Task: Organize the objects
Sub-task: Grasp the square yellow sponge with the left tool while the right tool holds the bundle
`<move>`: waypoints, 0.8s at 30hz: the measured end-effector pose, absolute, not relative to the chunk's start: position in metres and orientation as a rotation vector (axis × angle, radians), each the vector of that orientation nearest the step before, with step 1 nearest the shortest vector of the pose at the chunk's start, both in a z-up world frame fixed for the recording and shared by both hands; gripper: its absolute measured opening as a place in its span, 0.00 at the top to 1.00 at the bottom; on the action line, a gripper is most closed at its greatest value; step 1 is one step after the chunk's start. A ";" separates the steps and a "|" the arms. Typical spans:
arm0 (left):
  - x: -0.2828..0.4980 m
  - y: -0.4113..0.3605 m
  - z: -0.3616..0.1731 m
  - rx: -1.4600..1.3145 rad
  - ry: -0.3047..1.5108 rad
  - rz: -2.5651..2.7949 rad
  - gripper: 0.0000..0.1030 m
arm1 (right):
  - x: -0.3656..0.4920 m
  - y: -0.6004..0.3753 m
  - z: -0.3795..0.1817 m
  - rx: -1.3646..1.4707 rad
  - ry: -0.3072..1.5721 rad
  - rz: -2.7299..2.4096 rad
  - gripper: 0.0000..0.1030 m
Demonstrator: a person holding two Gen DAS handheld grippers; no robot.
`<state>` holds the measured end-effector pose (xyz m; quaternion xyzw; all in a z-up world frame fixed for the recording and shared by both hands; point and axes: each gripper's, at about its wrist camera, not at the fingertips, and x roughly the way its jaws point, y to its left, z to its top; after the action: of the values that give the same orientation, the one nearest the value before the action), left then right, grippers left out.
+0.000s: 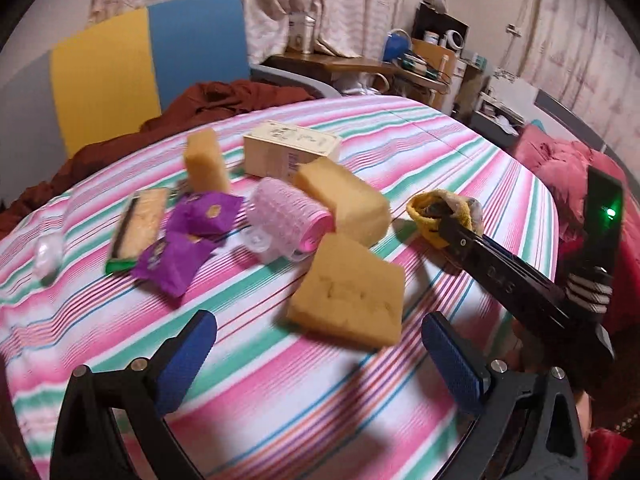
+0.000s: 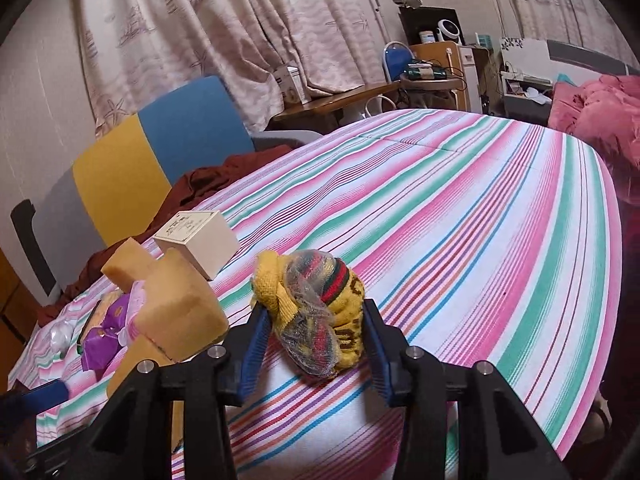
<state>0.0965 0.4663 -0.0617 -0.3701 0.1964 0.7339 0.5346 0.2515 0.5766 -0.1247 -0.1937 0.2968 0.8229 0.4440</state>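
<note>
We've got right gripper [image 2: 316,320] jaws clamped on the yellow knit bundle [image 2: 320,312], lettering unreadable. Left gripper [image 1: 316,356] jaws apart, empty. Cream box [image 1: 290,152] print blurred.

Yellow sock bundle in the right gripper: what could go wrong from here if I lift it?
1. The right gripper pinches the yellow sock bundle only at its sides, through a loose, slick-looking plastic net; it may slip or sag out.
2. The loose cuff end sticks out past the left finger and could drag on the striped cloth.
3. The left gripper hangs open right by the nearest sponge block; a careless move could knock it into the pile.
</note>
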 end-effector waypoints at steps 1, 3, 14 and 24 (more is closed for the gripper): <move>0.096 0.471 -0.064 -0.871 0.484 1.735 0.00 | 0.253 0.577 -0.125 -0.474 0.739 2.038 0.56; 0.097 0.480 -0.069 -0.842 0.532 1.704 0.00 | 0.254 0.577 -0.125 -0.466 0.742 2.032 0.56; 0.113 0.506 -0.090 -0.713 0.707 1.686 0.00 | 0.255 0.578 -0.127 -0.459 0.749 2.017 0.56; 0.115 0.504 -0.096 -0.710 0.696 1.666 0.32 | 0.255 0.578 -0.127 -0.461 0.748 2.016 0.56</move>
<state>0.1151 0.5036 -0.0955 -0.3018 0.2959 0.7084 0.5652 0.2546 0.5778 -0.1271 -0.1867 0.3031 0.8169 0.4539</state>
